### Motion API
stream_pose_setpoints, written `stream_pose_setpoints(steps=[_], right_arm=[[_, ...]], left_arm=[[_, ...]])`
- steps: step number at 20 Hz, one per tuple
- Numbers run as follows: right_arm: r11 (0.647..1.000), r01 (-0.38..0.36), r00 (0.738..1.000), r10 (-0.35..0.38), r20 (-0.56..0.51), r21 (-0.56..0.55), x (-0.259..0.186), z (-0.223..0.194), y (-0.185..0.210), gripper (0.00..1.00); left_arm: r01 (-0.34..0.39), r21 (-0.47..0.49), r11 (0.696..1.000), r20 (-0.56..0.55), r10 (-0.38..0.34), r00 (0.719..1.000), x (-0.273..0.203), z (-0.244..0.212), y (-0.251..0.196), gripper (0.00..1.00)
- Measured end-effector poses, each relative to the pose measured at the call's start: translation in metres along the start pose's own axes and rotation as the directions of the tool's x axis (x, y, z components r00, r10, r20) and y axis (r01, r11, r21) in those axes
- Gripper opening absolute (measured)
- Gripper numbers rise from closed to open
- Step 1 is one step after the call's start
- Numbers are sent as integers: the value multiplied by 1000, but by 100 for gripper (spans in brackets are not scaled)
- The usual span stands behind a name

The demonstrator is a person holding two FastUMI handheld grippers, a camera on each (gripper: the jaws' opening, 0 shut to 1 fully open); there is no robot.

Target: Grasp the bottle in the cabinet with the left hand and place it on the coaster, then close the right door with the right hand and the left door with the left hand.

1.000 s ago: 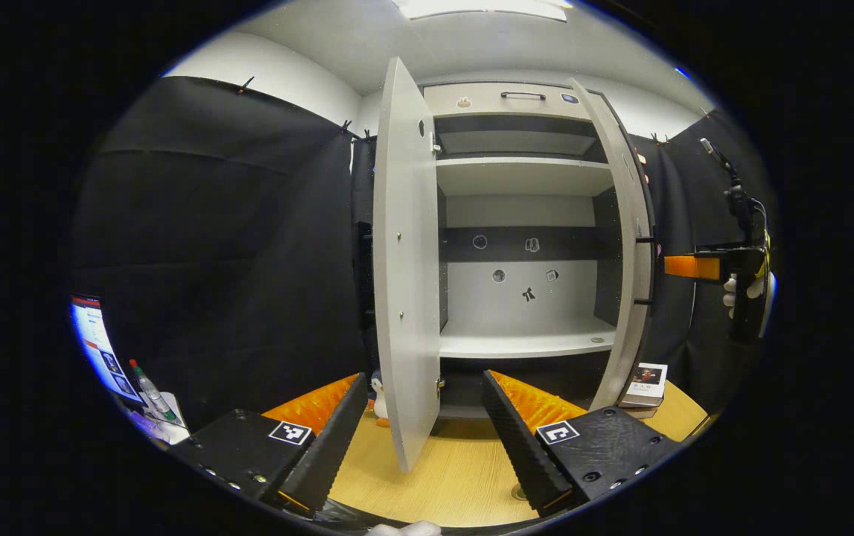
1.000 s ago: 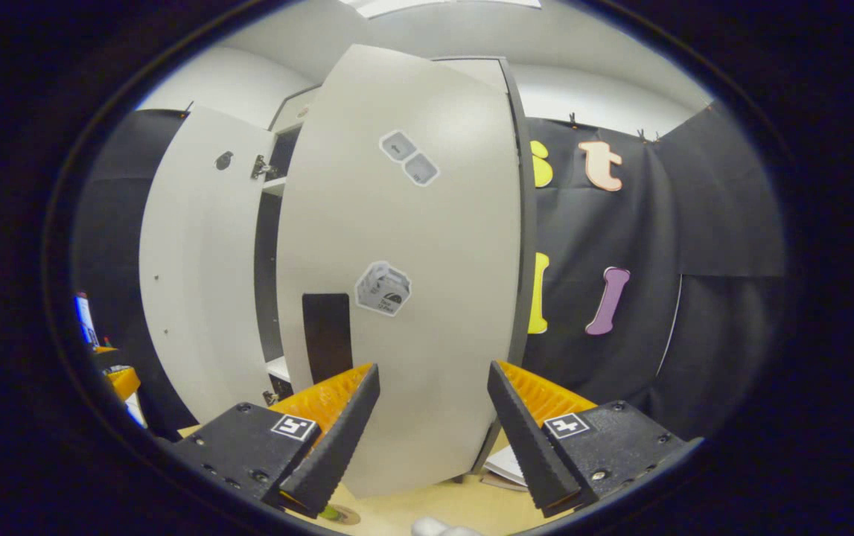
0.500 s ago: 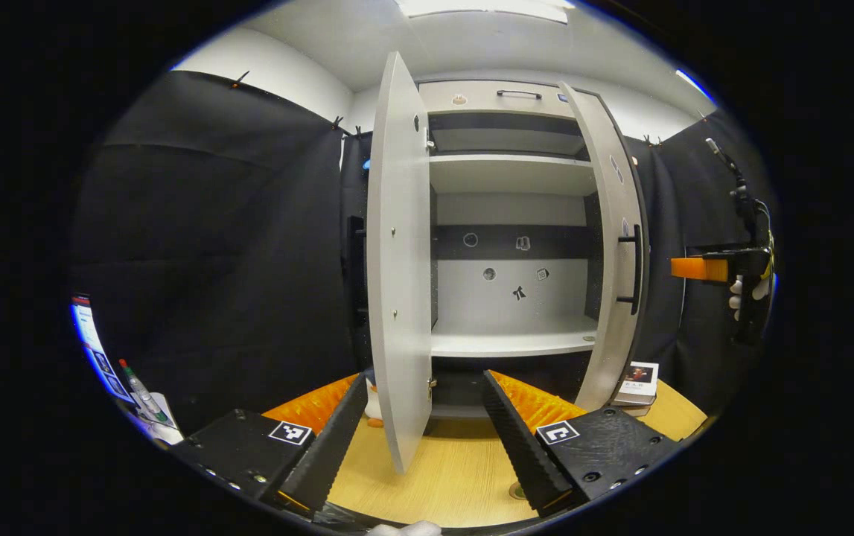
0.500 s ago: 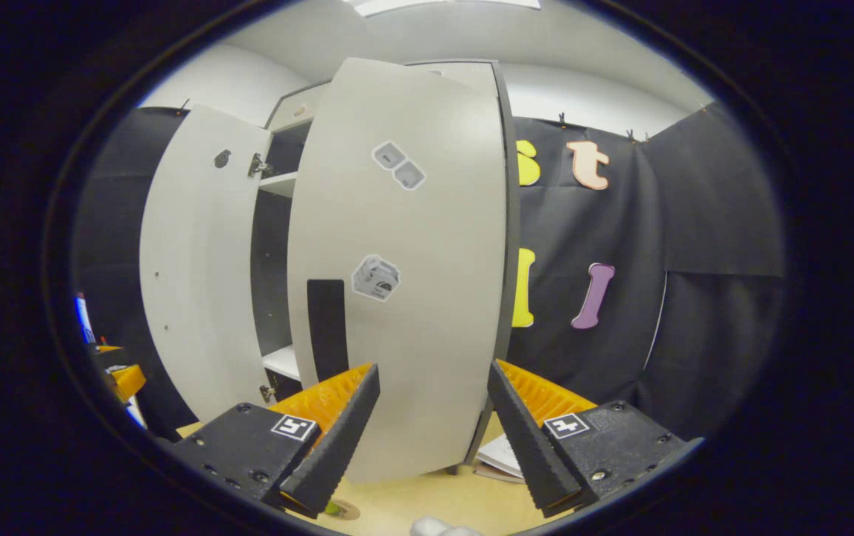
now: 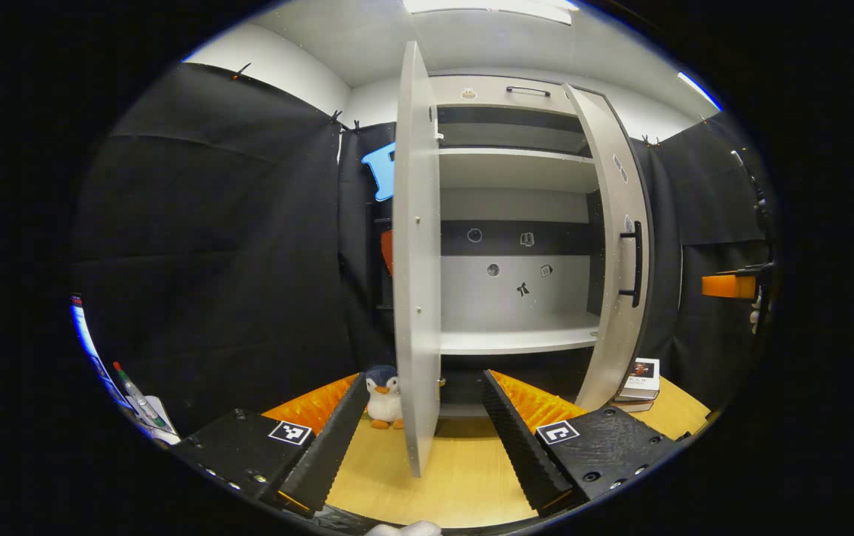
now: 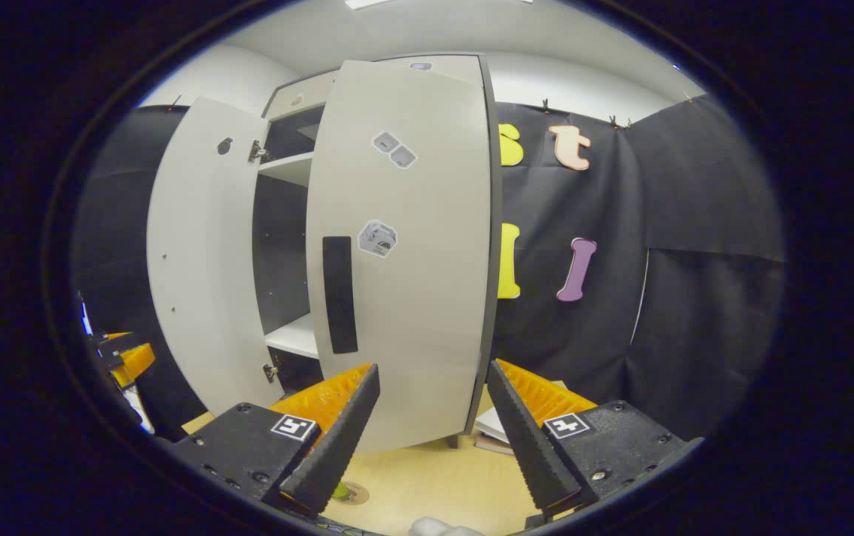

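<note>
Right door point(image 6: 404, 246) further closed, cabinet point(image 5: 516, 223) bare

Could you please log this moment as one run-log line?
left claw: open, facing left door edge | right claw: open, before right door | both doors ajar

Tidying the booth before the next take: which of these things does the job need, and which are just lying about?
Job: left door, right door, coaster.
Lying about: penguin toy, stacked books, marker pen.

Black tool point(image 5: 423, 439) bodies, square markers
</note>
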State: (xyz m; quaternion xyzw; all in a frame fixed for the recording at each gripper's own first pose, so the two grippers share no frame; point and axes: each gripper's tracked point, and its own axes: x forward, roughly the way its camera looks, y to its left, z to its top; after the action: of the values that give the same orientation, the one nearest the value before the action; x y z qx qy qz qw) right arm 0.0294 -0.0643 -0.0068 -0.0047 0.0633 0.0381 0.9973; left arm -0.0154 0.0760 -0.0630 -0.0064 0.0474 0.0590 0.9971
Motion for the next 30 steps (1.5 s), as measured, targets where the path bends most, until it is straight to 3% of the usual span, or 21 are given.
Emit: stream_pose_setpoints(steps=[5,6,8,12,21,23,24,30], right_arm=[[999,35,999,-35,-17,11,-32,-19,7,94],[999,41,999,-40,-24,11,-37,-23,8,94],[998,54,998,-54,-45,7,-46,-30,9,94],[997,82,995,-82,-60,-6,-61,-28,13,96],[994,112,991,-111,-76,11,-77,-26,14,96],[993,113,990,-111,-83,20,-77,-30,13,96],[993,111,990,-109,-87,25,-78,-31,12,96],[995,94,991,-89,-99,45,-81,-40,3,96]], left_arm=[[-63,32,998,17,62,998,18,10,68,94],[-78,39,996,27,77,997,24,15,81,97],[-109,48,993,48,107,993,38,25,104,94],[-126,31,992,94,123,988,67,51,128,94],[-72,-3,997,135,72,988,119,78,114,94],[-96,20,995,144,92,985,119,81,116,88],[-101,26,995,149,96,984,119,82,116,92],[-146,42,988,162,138,977,115,83,109,88]])
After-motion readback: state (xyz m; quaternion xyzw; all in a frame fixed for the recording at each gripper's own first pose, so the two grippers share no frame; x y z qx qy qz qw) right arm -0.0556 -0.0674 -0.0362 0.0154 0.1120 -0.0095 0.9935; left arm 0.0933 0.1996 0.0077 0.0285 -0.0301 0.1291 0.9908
